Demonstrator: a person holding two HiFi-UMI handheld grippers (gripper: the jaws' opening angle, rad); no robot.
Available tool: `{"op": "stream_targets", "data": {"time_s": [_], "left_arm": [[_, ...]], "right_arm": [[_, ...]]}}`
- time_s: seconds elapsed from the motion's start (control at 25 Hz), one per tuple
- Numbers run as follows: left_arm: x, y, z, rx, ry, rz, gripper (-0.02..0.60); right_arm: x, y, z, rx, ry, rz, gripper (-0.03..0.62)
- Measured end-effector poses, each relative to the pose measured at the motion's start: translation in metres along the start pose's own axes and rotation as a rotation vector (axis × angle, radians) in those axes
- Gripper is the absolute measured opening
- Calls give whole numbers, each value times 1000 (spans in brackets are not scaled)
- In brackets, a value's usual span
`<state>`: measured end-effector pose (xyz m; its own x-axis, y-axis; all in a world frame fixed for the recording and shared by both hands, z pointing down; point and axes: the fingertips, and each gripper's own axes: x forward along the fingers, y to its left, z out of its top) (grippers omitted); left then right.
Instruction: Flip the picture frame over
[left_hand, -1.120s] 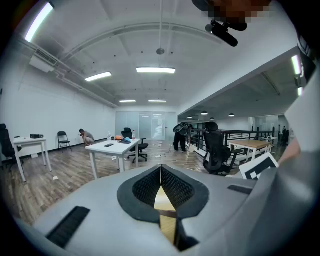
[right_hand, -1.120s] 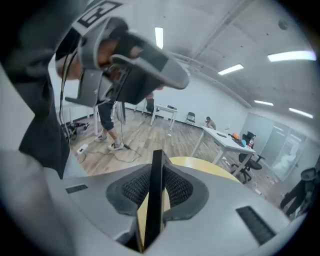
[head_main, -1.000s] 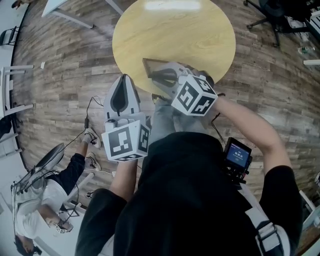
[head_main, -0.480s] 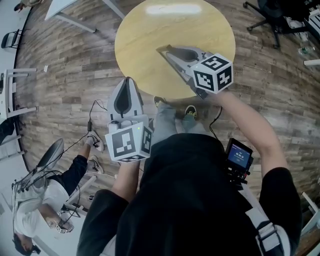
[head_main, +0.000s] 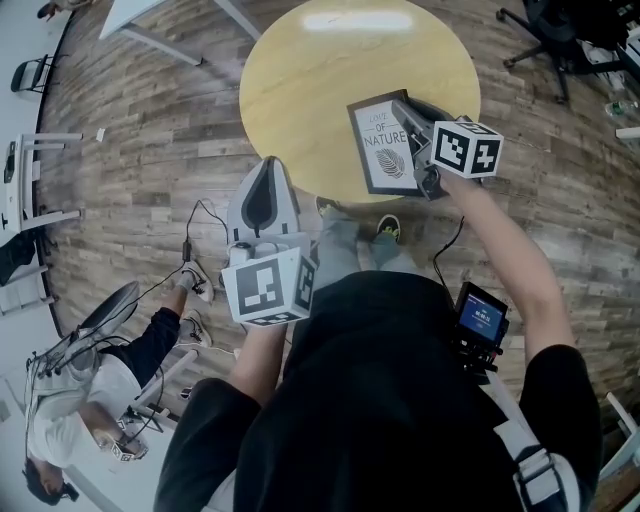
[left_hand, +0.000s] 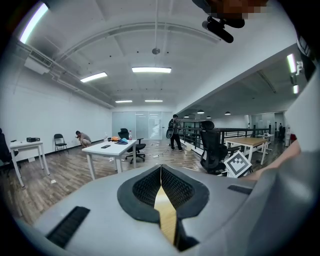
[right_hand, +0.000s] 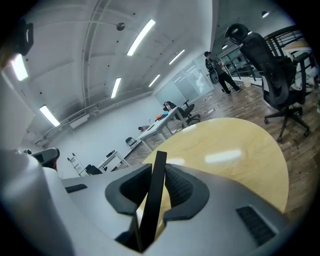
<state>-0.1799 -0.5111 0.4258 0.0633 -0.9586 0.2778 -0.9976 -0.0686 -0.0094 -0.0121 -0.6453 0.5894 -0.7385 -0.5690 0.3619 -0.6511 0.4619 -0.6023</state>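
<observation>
Over the near right edge of the round wooden table (head_main: 320, 70), the picture frame (head_main: 383, 145) is held with its printed side turned up toward the head camera. It has a black border and a white sheet with the words "LOVE OF NATURE" above a dark leaf. Its lower corner reaches just past the table's rim. Whether any part of it rests on the tabletop cannot be told.

The right gripper (head_main: 410, 118) has the frame by its right-hand side. In the right gripper view the frame's thin black edge stands as a slanted bar between the two ribbed pads, which press on it from both sides, with the pale tabletop beyond.

The left gripper (head_main: 266, 172) hangs off the table's near edge, over the plank floor (head_main: 150, 140), its tip just beside the rim and well apart from the frame. Its jaws are closed together with nothing in them.

Farther out, a small screen device (head_main: 482, 318) hangs at the wearer's right side. A person (head_main: 90, 400) sits low on the floor at lower left, and an office chair (head_main: 545, 25) stands beyond the table's far right.
</observation>
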Motion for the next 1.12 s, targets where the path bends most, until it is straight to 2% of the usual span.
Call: {"op": "stream_targets", "data": {"time_s": [0.24, 0.56, 0.68, 0.96, 1.12], "left_arm": [[1, -5, -2, 12, 4, -15, 23], [-1, -4, 0, 14, 12, -9, 23], [-3, -1, -1, 15, 15, 3, 23], [-2, 2, 0, 24, 19, 10, 23], [0, 0, -1, 33, 21, 1, 23]], "right_arm": [[1, -44, -41, 16, 63, -136, 100], [5, -76, -67, -25, 137, -261, 106], [9, -81, -70, -105, 182, -303, 115], [17, -89, -76, -383, 325, -389, 124], [21, -89, -80, -521, 380, -403, 124]]}}
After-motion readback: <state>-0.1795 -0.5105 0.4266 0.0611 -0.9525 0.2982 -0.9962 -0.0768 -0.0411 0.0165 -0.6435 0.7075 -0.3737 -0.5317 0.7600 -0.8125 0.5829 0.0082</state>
